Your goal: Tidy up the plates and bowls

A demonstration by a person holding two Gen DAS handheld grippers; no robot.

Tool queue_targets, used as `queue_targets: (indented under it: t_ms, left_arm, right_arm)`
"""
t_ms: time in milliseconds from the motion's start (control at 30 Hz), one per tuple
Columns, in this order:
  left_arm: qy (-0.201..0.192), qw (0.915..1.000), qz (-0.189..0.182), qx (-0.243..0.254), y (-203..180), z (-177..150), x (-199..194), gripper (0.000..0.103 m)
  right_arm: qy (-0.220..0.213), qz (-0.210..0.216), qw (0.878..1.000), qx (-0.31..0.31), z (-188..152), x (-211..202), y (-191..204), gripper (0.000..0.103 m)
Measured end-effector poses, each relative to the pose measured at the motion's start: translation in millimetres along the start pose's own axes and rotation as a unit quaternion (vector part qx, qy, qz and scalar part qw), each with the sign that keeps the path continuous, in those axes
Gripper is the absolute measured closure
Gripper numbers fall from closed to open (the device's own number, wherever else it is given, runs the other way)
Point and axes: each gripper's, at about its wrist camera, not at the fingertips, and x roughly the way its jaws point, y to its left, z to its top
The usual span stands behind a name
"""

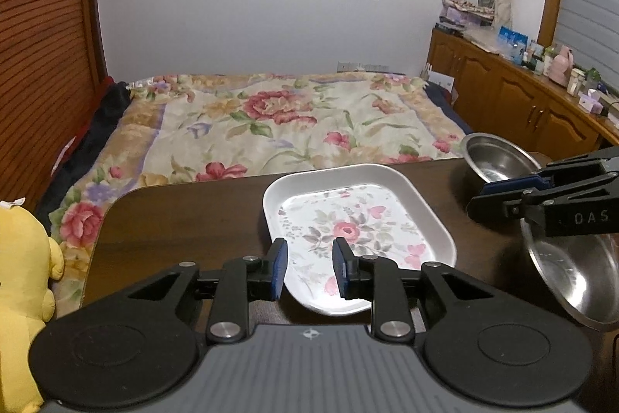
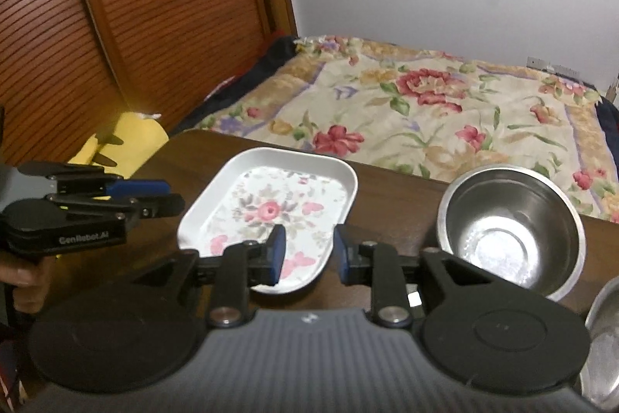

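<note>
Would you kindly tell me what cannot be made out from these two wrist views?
- Near steel dish: cut off by the frame edge in both views, and partly covered by the right hand-held gripper in the left wrist view.
- Floral tray: its near rim is hidden behind the gripper fingers in both views.
- Items on the sideboard: too small to identify, left wrist view.

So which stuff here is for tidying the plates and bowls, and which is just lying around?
For the job:
- flowery plate
- steel bowl
- second steel dish
- left tongs and right tongs, both open and empty

Just lying around:
- yellow plush toy
- flowery bedspread
- bottles and boxes on the sideboard
</note>
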Motion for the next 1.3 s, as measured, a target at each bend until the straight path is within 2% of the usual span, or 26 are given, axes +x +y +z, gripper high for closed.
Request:
queue_targets:
  t_ms: [367, 667, 1100, 1300]
  left_arm:
    - [0.024, 0.9997, -0.003, -0.009, 9.6, -3.7, 32.0, 0.075]
    - [0.026, 0.9996, -0.007, -0.010, 14.6, -4.1, 39.7, 0.075]
    - [0.027, 0.9996, -0.006, -0.010, 15.0, -4.1, 43.6, 0.075]
    - [0.028, 0.9995, -0.006, -0.011, 15.6, -5.4, 46.5, 0.079]
  right_arm:
    - [0.047, 0.008, 0.999, 0.005, 4.8, 30.7, -11.2, 0.075]
    - [0.072, 0.015, 0.997, -0.003, 7.3, 42.8, -12.0, 0.075]
    - [0.082, 0.018, 0.996, -0.003, 8.1, 51.9, -17.7, 0.076]
    - [0.087, 0.020, 0.996, -0.001, 6.5, 54.7, -18.9, 0.078]
